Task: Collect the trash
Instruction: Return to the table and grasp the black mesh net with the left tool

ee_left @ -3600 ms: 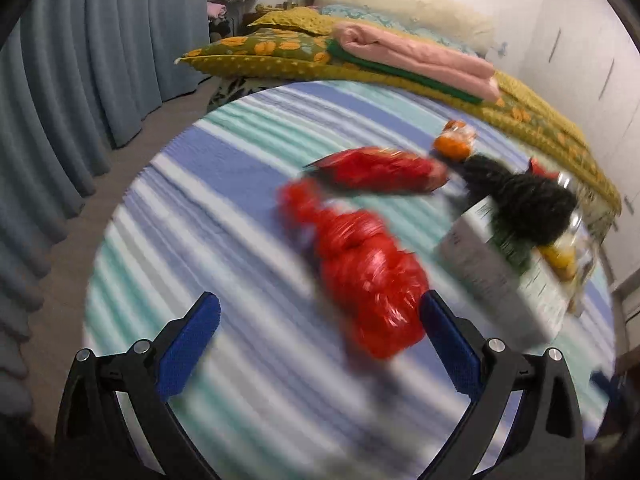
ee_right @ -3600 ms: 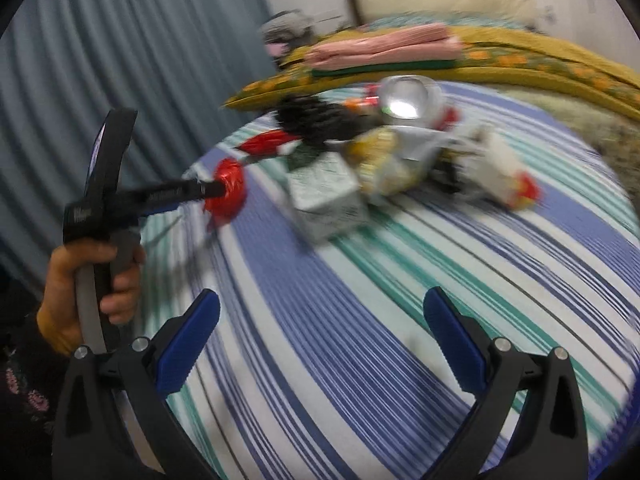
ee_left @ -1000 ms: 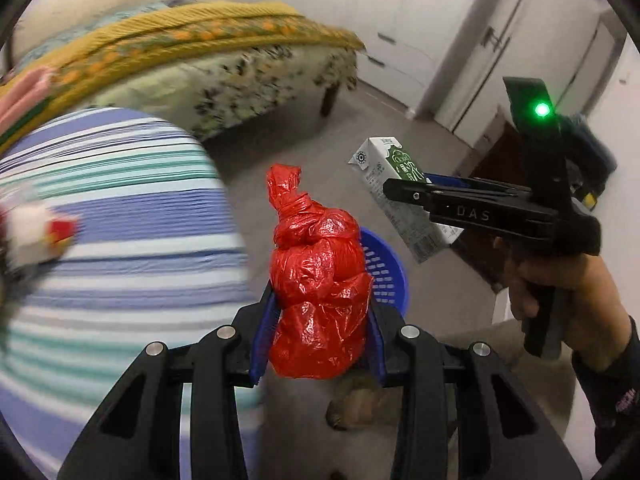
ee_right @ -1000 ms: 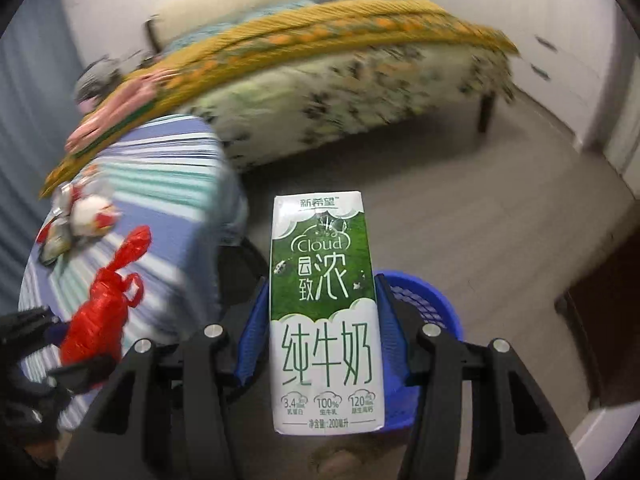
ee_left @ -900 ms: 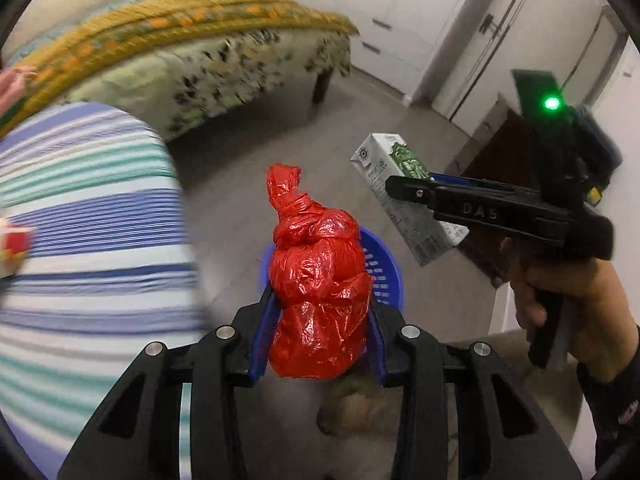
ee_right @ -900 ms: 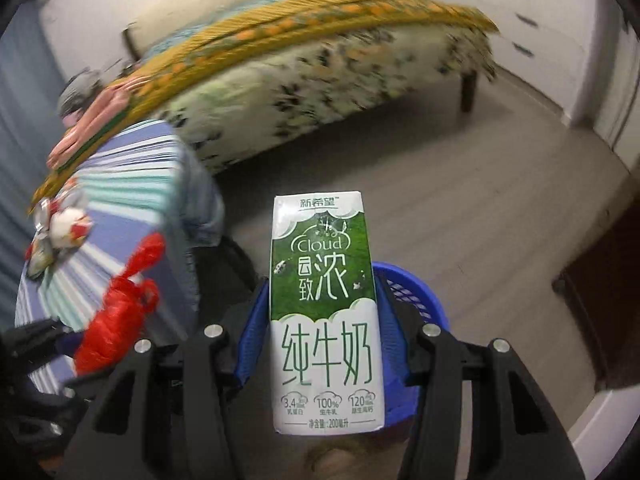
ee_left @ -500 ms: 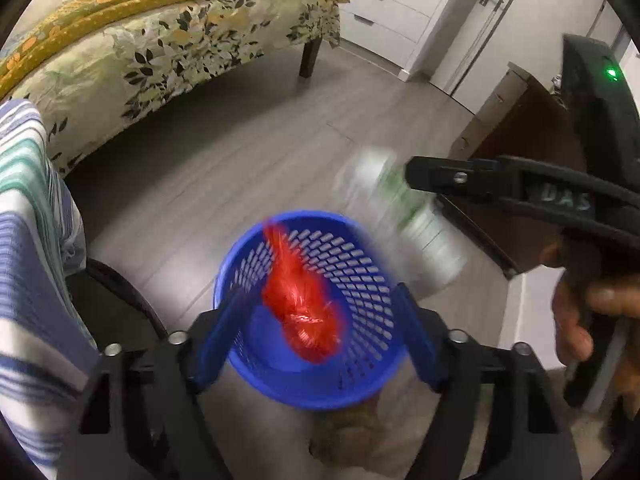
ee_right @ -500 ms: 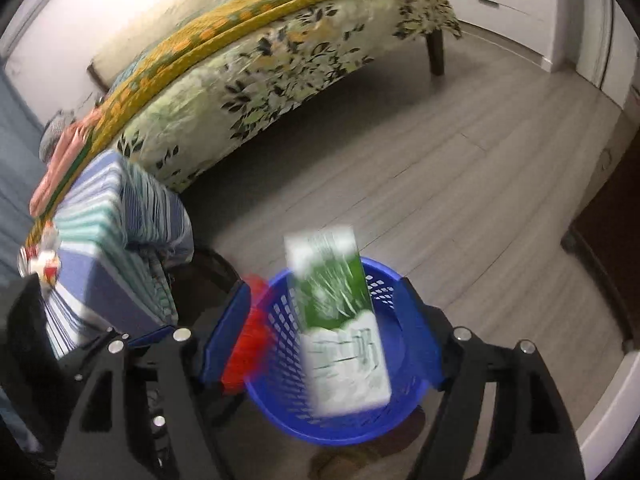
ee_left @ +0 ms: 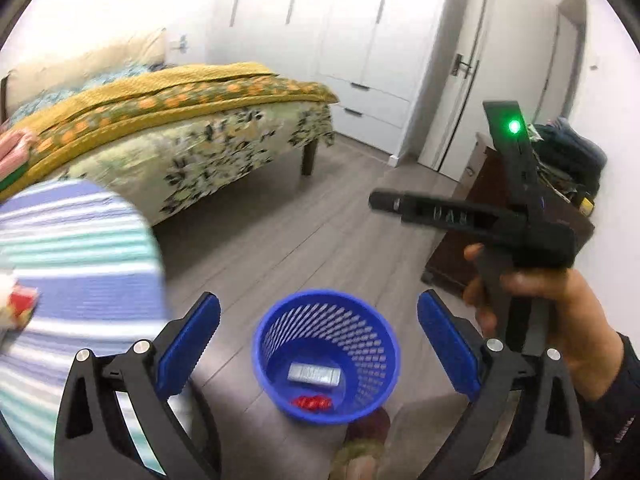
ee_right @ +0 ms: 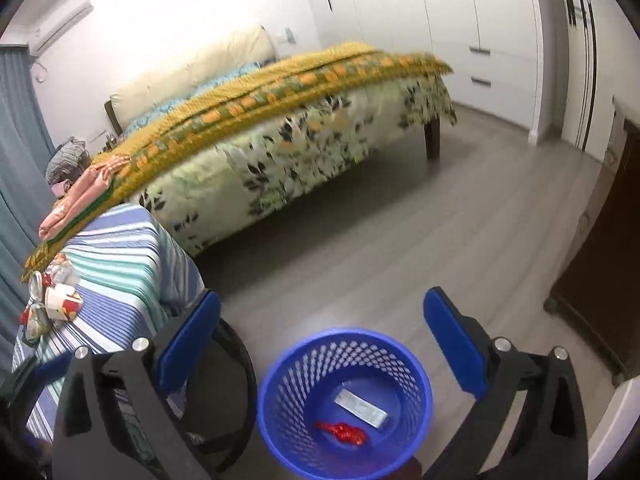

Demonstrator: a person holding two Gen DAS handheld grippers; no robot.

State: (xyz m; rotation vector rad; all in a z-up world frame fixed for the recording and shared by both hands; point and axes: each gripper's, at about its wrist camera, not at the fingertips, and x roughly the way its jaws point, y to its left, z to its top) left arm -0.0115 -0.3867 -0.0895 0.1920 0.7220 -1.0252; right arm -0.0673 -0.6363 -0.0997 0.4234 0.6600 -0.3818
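A blue mesh basket (ee_left: 372,360) stands on the floor under both grippers. At its bottom lie the milk carton (ee_left: 314,374) and the red bag (ee_left: 312,402); the right wrist view shows the same basket (ee_right: 288,380), carton (ee_right: 362,404) and red bag (ee_right: 342,432). My left gripper (ee_left: 319,299) hangs over the basket, its jaws opening, with nothing between the blue pads. My right gripper (ee_right: 323,298) is likewise above it, jaws opening and nothing held. From the left wrist view the right gripper (ee_left: 384,201) shows side-on, held by a hand (ee_left: 540,308).
A table with a striped cloth (ee_right: 120,248) stands left of the basket, with several pieces of trash (ee_right: 52,300) on it. A bed (ee_right: 280,140) fills the back. A dark cabinet (ee_right: 600,280) stands at the right, white wardrobes (ee_left: 360,40) behind.
Both grippers opened. The red bag left the left gripper and the milk carton left the right one; both fell into the blue basket and now lie at its bottom.
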